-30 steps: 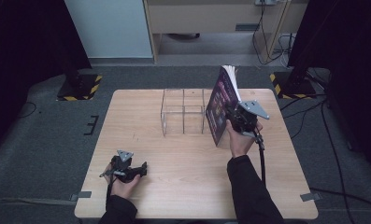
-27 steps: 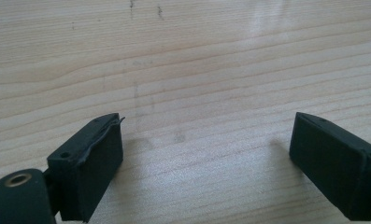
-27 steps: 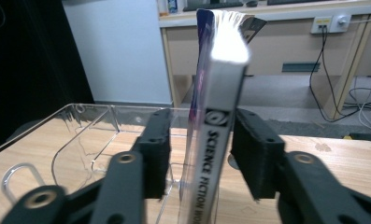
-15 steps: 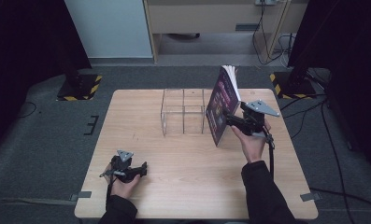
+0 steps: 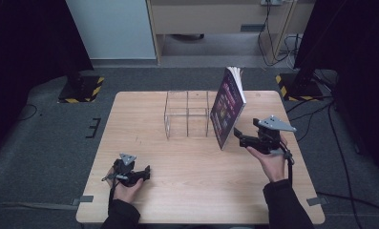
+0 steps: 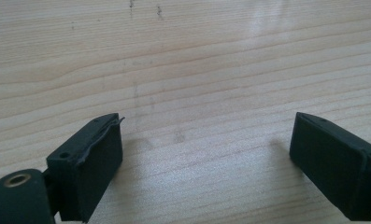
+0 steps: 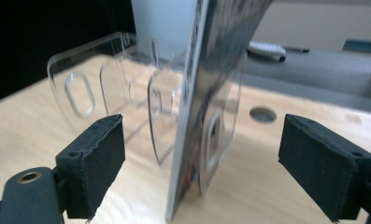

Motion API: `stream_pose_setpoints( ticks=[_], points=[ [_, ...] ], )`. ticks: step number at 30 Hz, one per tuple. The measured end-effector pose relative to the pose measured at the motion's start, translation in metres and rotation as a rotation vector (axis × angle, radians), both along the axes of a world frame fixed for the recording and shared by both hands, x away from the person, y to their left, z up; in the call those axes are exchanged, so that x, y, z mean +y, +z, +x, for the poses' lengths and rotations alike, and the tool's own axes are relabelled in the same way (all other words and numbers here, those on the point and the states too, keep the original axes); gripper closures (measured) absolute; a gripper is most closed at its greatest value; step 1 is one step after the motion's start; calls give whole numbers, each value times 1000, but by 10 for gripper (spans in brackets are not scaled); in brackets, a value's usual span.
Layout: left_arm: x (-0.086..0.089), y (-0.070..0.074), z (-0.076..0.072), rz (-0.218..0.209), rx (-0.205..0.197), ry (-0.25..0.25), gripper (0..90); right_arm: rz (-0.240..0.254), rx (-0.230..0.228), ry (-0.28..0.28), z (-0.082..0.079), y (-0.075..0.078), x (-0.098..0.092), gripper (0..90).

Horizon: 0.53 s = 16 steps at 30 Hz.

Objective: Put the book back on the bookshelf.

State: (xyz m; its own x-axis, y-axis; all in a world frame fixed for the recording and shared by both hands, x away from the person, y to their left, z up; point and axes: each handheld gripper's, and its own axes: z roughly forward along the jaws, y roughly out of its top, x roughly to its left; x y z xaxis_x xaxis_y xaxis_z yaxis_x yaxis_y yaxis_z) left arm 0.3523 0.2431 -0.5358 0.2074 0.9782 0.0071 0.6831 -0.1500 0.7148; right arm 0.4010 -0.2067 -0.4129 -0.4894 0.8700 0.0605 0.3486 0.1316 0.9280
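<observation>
High view: book (image 5: pixel 227 109) upright against the rack's (image 5: pixel 187 113) right end, right gripper (image 5: pixel 238 137) just beside it, left gripper (image 5: pixel 146 172) well nearer. Left gripper view: jaws apart over bare table (image 6: pixel 197 60). Right gripper view: jaws just opened wide, book's edge between, untouched.

The book's (image 7: pixel 206 93) top is cut off and its cover print is blurred.

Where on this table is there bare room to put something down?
Bare wood spans the table left of the clear rack, and the front middle between the left claw and right claw. It is crowded where the book leans against the rack.
</observation>
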Motion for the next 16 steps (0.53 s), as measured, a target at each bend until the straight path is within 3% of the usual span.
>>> stream_pose_setpoints(
  ticks=[5,6,9,13,16],
  points=[
    [0,0,0,3,3,-6,70,-16,68,7,-7,-23,-14,132],
    [0,0,0,2,5,-8,65,-17,98,9,-10,-33,-18,126],
    [0,0,0,3,5,-8,62,-49,147,19,-11,-48,-25,117],
    [0,0,0,2,5,-9,61,-95,165,7,-13,-58,-31,102],
    [0,0,0,2,6,-9,61,-100,189,-7,-18,-68,-42,99]
  ],
)
